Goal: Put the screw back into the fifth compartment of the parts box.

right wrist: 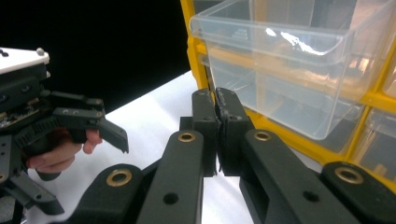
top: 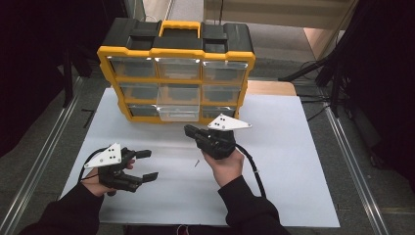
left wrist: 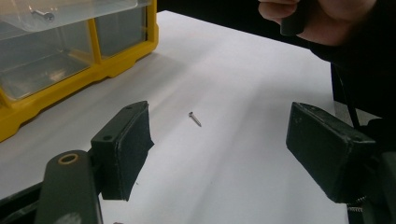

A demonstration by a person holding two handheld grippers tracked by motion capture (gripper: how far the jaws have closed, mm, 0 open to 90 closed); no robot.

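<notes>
The right tongs (top: 192, 130) are pressed shut with nothing visibly between them, near the pulled-out clear plastic drawer (top: 179, 112) of the yellow-framed organiser box (top: 176, 54). The left tongs (top: 147, 164) gape wide and empty. The small silver screw (top: 196, 162) lies loose on the white bench (top: 288, 161) between the hands; a careless sweep could roll it away.

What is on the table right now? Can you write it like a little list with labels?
table cover: white sheet
box: yellow and black drawer box at the far edge of the sheet
drawer: clear middle drawer in the bottom row, pulled out
screw: one small screw lying loose on the sheet between the two grippers
second screw: a screw inside the pulled-out drawer
left gripper: jaws open, nothing between them
right gripper: jaws shut, near the open drawer
</notes>
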